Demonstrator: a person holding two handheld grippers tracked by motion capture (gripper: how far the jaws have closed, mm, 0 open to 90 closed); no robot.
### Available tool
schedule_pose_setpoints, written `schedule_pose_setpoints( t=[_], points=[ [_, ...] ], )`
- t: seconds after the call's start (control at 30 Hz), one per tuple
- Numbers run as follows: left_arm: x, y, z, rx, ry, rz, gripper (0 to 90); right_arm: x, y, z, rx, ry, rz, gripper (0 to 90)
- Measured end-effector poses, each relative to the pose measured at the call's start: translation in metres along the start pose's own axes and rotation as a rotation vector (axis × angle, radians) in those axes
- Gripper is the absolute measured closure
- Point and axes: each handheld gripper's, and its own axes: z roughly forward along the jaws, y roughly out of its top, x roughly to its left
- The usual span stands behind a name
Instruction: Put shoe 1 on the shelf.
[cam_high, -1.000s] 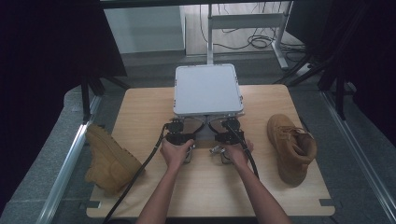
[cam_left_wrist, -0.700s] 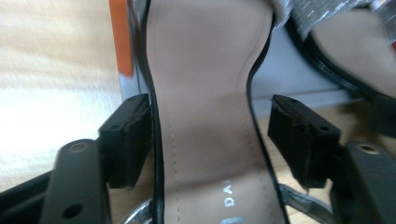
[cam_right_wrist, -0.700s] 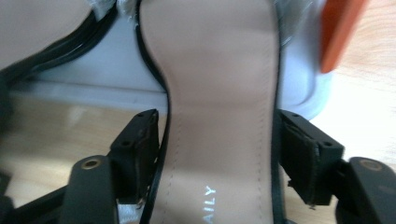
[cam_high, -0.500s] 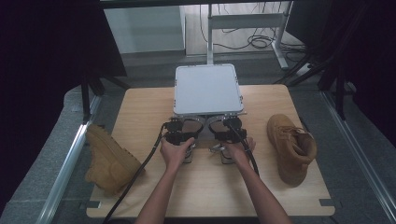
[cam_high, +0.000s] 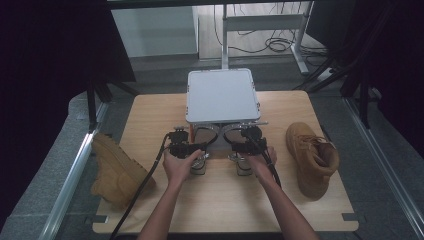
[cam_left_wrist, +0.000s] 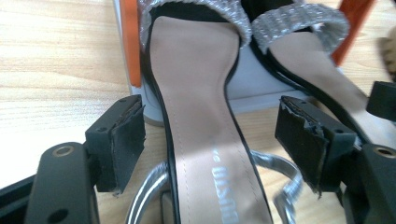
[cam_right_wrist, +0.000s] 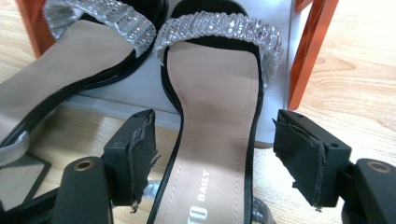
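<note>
1. High view: we see a wooden table (cam_high: 220, 200) with a grey box (cam_high: 221, 95) at upper centre of the frame, and two heeled sandals lying just below it with their toes tucked under the box's near edge
2. A tan boot (cam_high: 312, 157) stands at the right of the frame on the table; a second tan boot (cam_high: 115, 170) sits at the left edge, partly off the tabletop
3. Left gripper (cam_left_wrist: 210, 135): jaws spread wide on either side of the left sandal (cam_left_wrist: 201, 130), pads clear of its edges, nothing clamped
4. Right gripper (cam_right_wrist: 212, 149): likewise released, jaws standing apart to either side of the right sandal (cam_right_wrist: 215, 116), no contact that we can make out
5. Both sandals point their glittering toe straps (cam_right_wrist: 219, 28) toward the box; orange uprights (cam_right_wrist: 310, 51) flank them in the gripper views
6. Handling, as we judge it: the sandals look light, with a stiff narrow sole and a smooth insole that could slip
7. The stone-set straps seem soft and snag-prone, and the thin silver ankle strap (cam_left_wrist: 149, 196) is floppy, so neither makes a good hold
8. Best hold, we reckon, is across the sole's black edges at the narrow waist, where each pair of jaws now sits
</note>
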Motion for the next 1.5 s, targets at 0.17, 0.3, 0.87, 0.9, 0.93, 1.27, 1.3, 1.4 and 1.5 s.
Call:
schedule_pose_setpoints(
  t=[0.17,0.3,0.87,0.9,0.93,1.27,1.3,1.4,1.5],
  points=[
    [0.001,0.0,-0.015,-0.027,-0.028,0.029,26.1,-0.005,-0.001,-0.012,-0.051,0.005,-0.008,32.3],
    [0.003,-0.001,-0.027,-0.058,-0.06,0.056,26.8,-0.008,-0.002,-0.013,-0.072,-0.016,-0.009,31.3],
    [0.01,-0.005,-0.026,-0.051,-0.06,0.06,26.9,-0.01,0.003,-0.003,-0.107,-0.032,0.003,28.7],
    [0.01,-0.005,-0.026,-0.051,-0.06,0.06,26.9,-0.01,0.003,-0.004,-0.106,-0.027,0.003,29.0],
    [0.01,-0.006,-0.027,-0.051,-0.06,0.058,26.9,-0.01,0.003,-0.004,-0.106,-0.024,-0.001,29.1],
    [0.011,-0.017,-0.042,-0.083,-0.09,0.082,27.8,-0.006,-0.002,-0.024,-0.119,0.03,-0.031,30.1],
    [0.012,-0.02,-0.044,-0.086,-0.097,0.086,27.9,-0.005,-0.005,-0.029,-0.121,0.045,-0.047,30.3],
    [0.013,-0.023,-0.046,-0.083,-0.1,0.09,28.0,-0.005,-0.01,-0.034,-0.117,0.057,-0.052,30.5],
    [0.015,-0.029,-0.049,-0.078,-0.109,0.098,28.4,-0.006,-0.014,-0.037,-0.115,0.067,-0.057,30.8]
  ],
)
